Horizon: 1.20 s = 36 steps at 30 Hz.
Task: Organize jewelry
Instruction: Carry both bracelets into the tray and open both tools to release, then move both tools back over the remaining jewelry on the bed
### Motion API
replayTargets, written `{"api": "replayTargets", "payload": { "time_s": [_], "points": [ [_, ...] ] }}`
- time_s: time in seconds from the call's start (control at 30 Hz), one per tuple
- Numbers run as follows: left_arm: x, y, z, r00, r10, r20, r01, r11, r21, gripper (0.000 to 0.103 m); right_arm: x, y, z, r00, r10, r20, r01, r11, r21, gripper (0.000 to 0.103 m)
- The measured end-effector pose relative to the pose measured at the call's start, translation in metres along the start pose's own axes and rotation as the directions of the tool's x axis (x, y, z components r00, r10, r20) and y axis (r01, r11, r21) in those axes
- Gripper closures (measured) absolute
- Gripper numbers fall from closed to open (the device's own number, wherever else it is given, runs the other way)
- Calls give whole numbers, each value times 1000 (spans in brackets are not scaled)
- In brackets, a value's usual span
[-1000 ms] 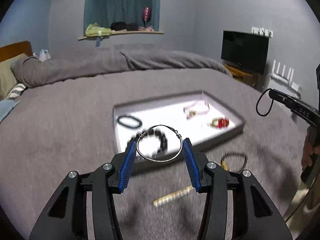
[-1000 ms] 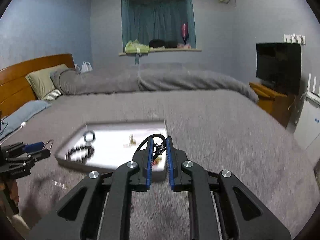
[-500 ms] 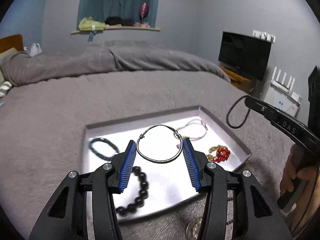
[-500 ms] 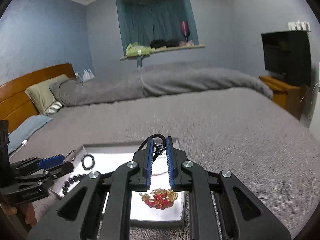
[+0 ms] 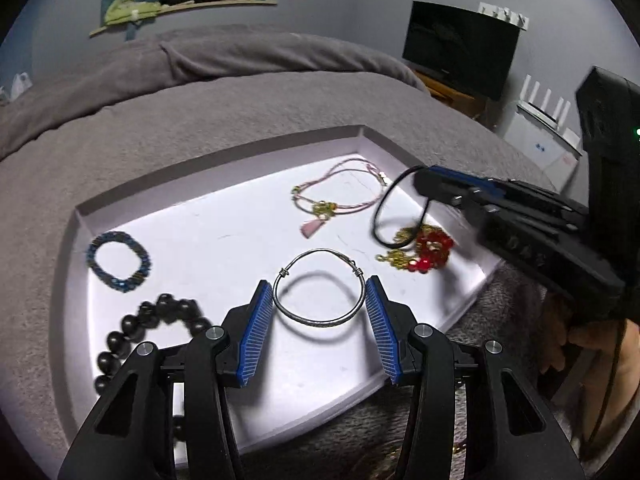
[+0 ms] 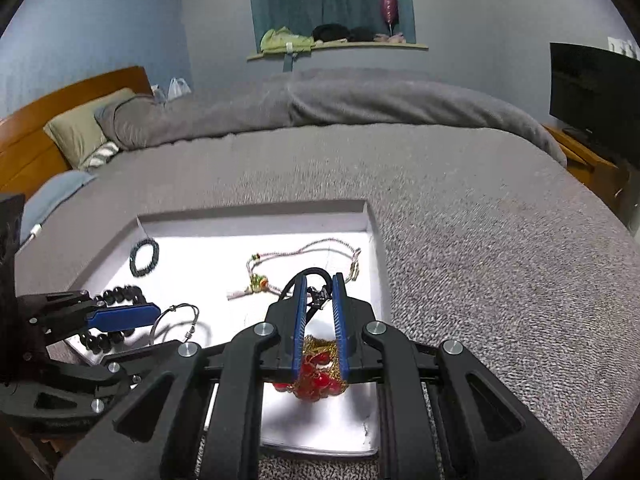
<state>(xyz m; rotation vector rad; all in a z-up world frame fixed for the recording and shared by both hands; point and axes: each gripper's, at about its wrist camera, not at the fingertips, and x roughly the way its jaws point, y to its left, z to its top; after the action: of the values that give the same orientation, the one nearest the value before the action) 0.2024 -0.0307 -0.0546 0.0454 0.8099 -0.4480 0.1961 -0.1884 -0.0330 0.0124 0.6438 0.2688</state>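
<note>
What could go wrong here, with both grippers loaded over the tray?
1. The silver bangle is pinched only at its sides by the left gripper; it may spring out on release.
2. The black cord loop in the right gripper hangs right over the red and gold piece and could snag it.

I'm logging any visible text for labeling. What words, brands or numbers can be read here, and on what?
Embossed lettering on the right gripper body, left wrist view: blurred, unreadable.
Blue mark on the white appliance: too small to read.
Tray and jewelry: no text.
</note>
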Motion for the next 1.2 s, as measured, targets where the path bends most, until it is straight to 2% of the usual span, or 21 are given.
{"api": "replayTargets", "payload": {
  "time_s": [0.27,0.37,0.6,0.67,0.8,0.87,1.0,1.07,1.13,1.2],
  "points": [
    [4,-1,0,999,-28,-15,28,999,-25,52,10,2,-6,999,-11,-36,11,1000,-13,90],
    [4,1,0,1000,-15,-14,15,999,-34,46,11,1,-7,999,-12,-41,11,1000,-12,90],
    [6,-2,1,1000,-7,-10,7,1000,-29,45,10,2,-7,999,-8,-40,8,1000,-11,88],
    [6,-2,1,1000,-4,-7,3,1000,-26,45,9,2,-7,999,-4,-33,4,1000,-11,69],
    [3,-2,-1,1000,4,2,-4,1000,-25,45,-3,1,-4,1000,-4,23,4,1000,-4,61],
    [2,-2,-1,1000,14,8,-14,1000,-22,45,-8,-1,-2,999,-10,40,9,1000,1,50],
    [-6,0,1,999,37,39,-36,999,-28,41,-15,-4,0,998,-23,55,23,1000,11,42],
    [-13,3,2,996,58,67,-55,998,-40,37,-17,-6,0,998,-32,59,31,999,20,29],
    [-20,6,3,991,96,95,-91,994,-55,27,-18,-7,1,997,-41,64,40,999,21,27],
    [-26,10,4,985,125,120,-116,990,-74,24,-20,-8,0,997,-43,62,42,999,25,21]
  ]
}}
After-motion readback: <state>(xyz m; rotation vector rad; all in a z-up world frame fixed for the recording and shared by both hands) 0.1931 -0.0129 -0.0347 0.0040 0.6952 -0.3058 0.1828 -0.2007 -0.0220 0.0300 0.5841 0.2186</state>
